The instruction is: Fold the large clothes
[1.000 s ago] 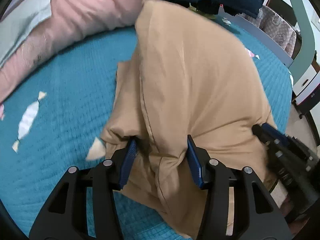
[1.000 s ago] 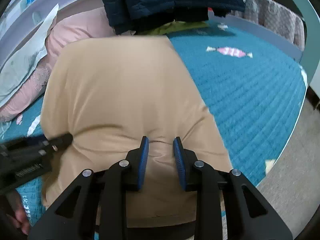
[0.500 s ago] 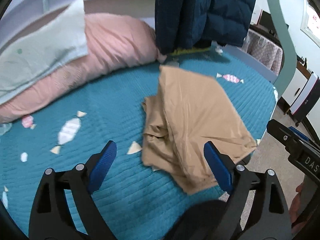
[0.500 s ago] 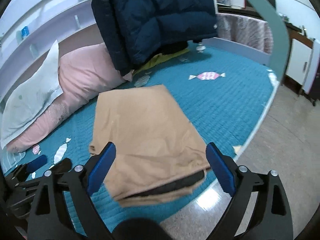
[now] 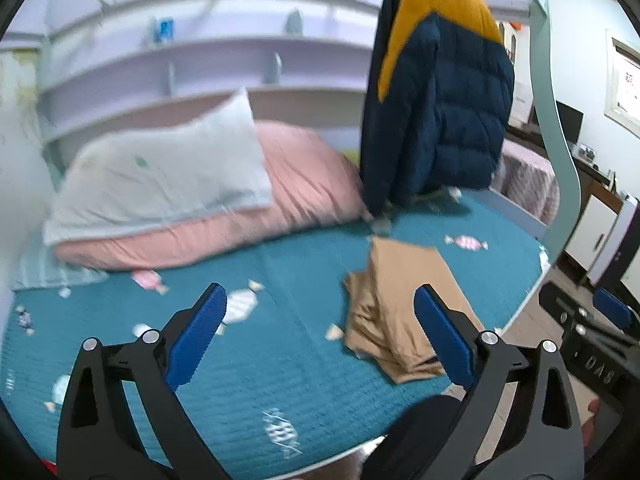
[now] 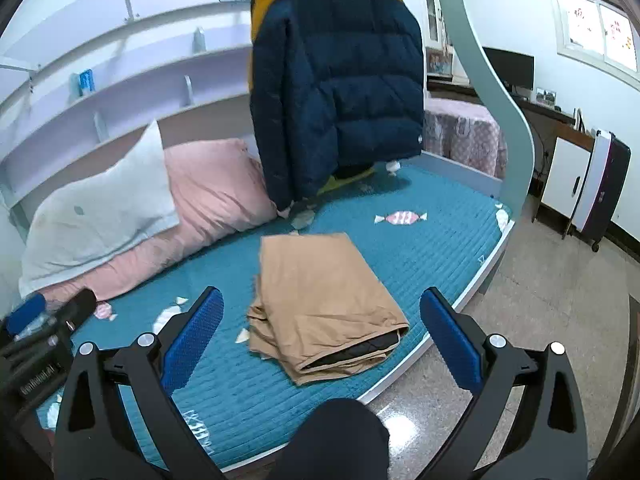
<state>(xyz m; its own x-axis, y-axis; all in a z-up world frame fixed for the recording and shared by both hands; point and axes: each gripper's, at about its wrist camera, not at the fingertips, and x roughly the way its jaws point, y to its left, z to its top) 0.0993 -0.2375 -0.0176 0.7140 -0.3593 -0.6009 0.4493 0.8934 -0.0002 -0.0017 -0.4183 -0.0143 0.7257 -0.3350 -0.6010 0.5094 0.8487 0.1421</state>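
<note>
On the bed: folded garment near front edge, pillows left behind it, hanging jacket straight behind.

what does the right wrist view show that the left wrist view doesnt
Only the right wrist view shows the dark lining at the open end of the folded tan garment, plus the window.

Only the left wrist view shows the striped cloth tucked under the pink duvet.

Both show the garment lying free on the teal bed cover, the navy and yellow jacket hanging behind it, and the white pillow. Each hand-held gripper is open and empty.
</note>
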